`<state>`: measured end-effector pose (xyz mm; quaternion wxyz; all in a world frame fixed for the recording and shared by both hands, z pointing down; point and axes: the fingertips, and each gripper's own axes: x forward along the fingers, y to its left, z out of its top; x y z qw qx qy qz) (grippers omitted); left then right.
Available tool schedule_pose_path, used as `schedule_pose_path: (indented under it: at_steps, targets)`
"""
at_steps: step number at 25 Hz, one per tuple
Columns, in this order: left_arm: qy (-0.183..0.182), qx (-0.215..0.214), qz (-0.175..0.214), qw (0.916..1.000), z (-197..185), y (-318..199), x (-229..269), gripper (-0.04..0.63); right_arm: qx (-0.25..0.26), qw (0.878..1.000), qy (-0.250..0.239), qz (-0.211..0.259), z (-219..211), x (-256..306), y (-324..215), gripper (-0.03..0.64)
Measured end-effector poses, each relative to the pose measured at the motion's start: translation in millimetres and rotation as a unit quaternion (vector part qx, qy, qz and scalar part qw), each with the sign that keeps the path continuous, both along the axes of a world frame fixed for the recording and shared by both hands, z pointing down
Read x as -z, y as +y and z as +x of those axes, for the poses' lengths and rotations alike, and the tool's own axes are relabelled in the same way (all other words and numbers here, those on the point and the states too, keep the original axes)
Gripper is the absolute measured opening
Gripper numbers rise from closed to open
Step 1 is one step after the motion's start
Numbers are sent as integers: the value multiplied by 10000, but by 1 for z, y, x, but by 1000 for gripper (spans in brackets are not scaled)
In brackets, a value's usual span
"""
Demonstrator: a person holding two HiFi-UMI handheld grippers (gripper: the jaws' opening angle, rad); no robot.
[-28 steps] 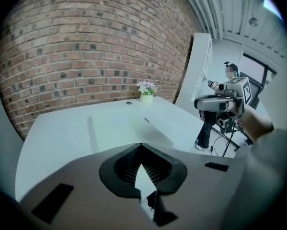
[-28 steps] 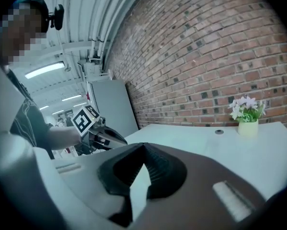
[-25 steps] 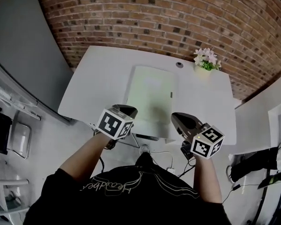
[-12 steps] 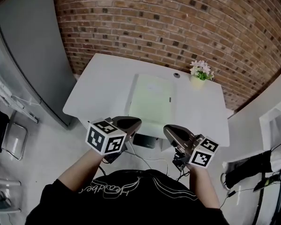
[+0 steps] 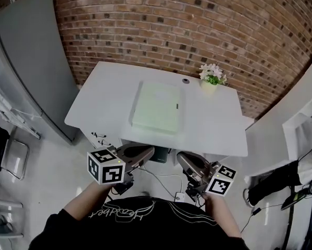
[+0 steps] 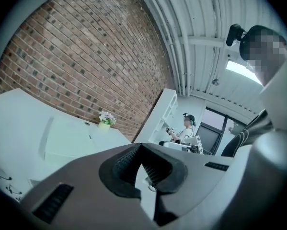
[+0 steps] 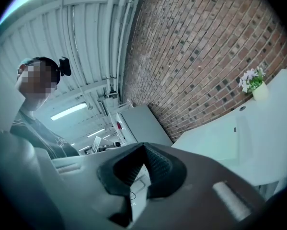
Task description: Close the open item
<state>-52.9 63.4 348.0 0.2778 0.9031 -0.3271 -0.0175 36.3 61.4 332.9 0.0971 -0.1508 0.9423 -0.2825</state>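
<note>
The white table stands against a brick wall. The task's thing, a flat pale-green case, lies on the middle of the table as one low slab, with a small dark mark near its right edge. At the table's far right corner sits a small pot of flowers, and a round grey fitting is set into the top just beside it. A grey cabinet stands off the table's left end. Both grippers are held off the table, in front of its near edge and close to the person's body. The left gripper has its jaw tips drawn together with nothing between them. The right gripper is likewise pinched together and empty.
</note>
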Motion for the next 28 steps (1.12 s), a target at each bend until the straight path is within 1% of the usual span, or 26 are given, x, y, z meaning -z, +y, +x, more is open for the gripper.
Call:
schedule_pose_path:
  at_steps: [4, 6, 10, 12, 15, 19, 23, 28]
  targets:
    - [138, -18, -216, 9997, 32, 26, -4, 2, -59, 9998, -141, -151, 29, -2, 25, 3]
    - [175, -5, -263, 9995, 46, 40, -3, 2, -85, 9994, -226, -233, 44, -3, 39, 3]
    - [201, 52, -153, 9997, 73, 69, 2, 3, -71, 9996, -184, -206, 70, -7, 68, 3]
    - [201, 83, -85, 9997, 86, 84, 5, 2, -24, 9995, -242, -191, 82, -5, 83, 3]
    - [98, 140, 12, 9999, 102, 104, 8, 2, 47, 9994, -313, -111, 96, -1, 102, 3]
    - [-104, 186, 141, 9997, 113, 130, 12, 3, 151, 9991, -394, -55, 103, 3, 125, 3]
    - [-243, 235, 269, 9991, 125, 147, 18, 3, 235, 9991, -363, 30, 111, 7, 144, 3]
    - [-391, 192, 387, 9983, 140, 166, 17, 3, 241, 9990, -343, 161, 122, 7, 164, 3]
